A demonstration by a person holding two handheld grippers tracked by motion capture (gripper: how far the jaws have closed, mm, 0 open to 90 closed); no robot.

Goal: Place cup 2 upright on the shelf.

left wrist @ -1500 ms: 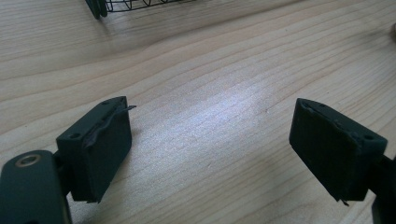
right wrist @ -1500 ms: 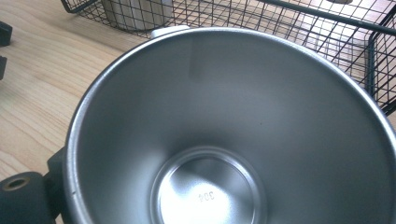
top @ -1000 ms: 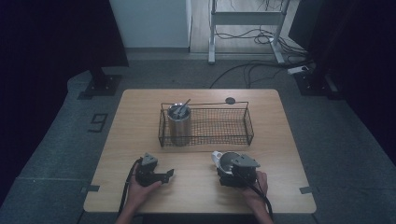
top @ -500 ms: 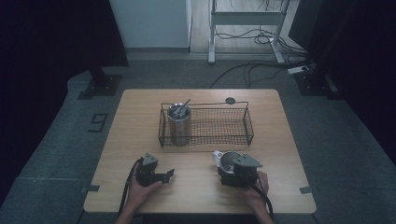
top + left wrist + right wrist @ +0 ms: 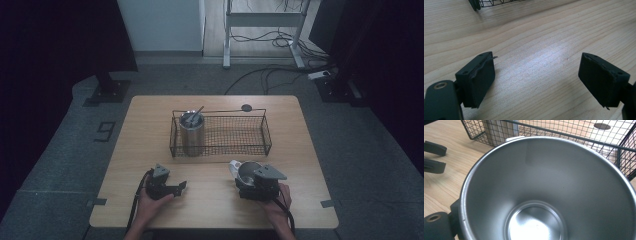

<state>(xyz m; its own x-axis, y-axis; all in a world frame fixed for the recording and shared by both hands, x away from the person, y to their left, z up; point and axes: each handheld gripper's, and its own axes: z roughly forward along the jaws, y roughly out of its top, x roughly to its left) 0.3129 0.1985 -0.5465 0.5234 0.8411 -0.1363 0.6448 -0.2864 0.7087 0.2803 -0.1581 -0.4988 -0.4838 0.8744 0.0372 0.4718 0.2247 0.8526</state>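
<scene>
While your left tongs (image 5: 536, 82) have closed a little over bare table (image 5: 210, 205), jaws apart and empty, your right tongs (image 5: 252, 181) probably grip the cup (image 5: 549, 195) before the basket (image 5: 220, 148), ready for loading.

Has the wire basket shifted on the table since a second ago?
No. The wire basket is where it was: its back rim still lies just in front of the dark round spot on the table.
</scene>
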